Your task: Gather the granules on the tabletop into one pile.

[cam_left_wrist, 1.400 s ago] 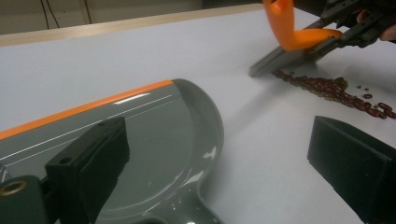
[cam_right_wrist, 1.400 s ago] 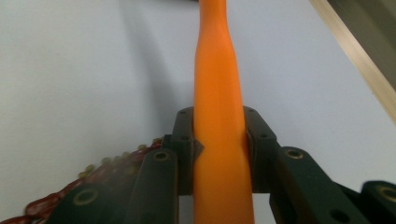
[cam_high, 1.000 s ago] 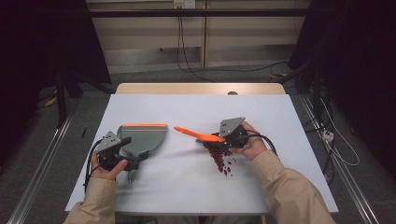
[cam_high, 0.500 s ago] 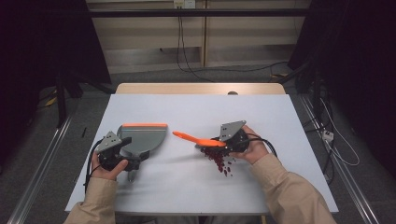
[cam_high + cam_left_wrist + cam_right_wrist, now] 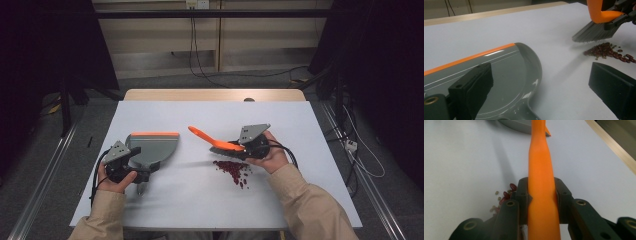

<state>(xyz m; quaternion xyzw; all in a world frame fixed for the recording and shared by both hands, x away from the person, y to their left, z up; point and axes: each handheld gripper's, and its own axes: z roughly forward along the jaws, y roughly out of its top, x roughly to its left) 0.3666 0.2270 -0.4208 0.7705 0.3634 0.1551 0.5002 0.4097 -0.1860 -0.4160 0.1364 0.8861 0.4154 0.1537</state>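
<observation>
Brush (image 5: 220, 143) is pinched at its orange handle by the right tongs (image 5: 541, 195), bristles held just above the beans (image 5: 232, 170) on the table (image 5: 200, 200). Left tongs (image 5: 539, 90) are spread beside the dustpan (image 5: 152, 147).

Seen along the left claw (image 5: 541, 92), jaws spread wide: a grey dustpan (image 5: 506, 75) with an orange edge lying flat on the white surface (image 5: 499, 27). Farther off, an orange-backed brush (image 5: 596, 27) with grey bristles just above a small heap of red beans (image 5: 609, 51).
</observation>
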